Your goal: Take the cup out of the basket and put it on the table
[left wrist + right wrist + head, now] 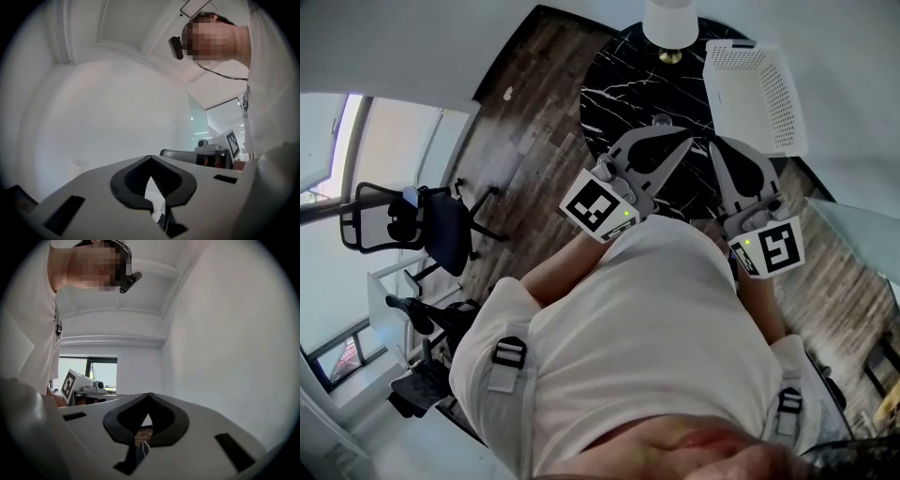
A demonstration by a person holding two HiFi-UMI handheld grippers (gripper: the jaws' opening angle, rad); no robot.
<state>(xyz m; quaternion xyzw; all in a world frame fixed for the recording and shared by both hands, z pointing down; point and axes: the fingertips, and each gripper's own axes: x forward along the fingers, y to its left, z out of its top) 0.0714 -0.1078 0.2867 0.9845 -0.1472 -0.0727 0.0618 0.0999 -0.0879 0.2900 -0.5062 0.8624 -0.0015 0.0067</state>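
The left gripper (684, 138) is held out front and points toward 1 o'clock, the right gripper (713, 146) toward 11 o'clock. Each has its fingers pressed together with nothing between them.

Daylight is coming in through a tall window (323, 131) at the left and is lighting plain white walls (412, 37) and a dark wood plank floor (534, 103). A dark office chair (427, 225) is standing near the window, well apart from the round black marble table (619, 75), where a white-shaded lamp (668, 21) is sitting at the far edge.
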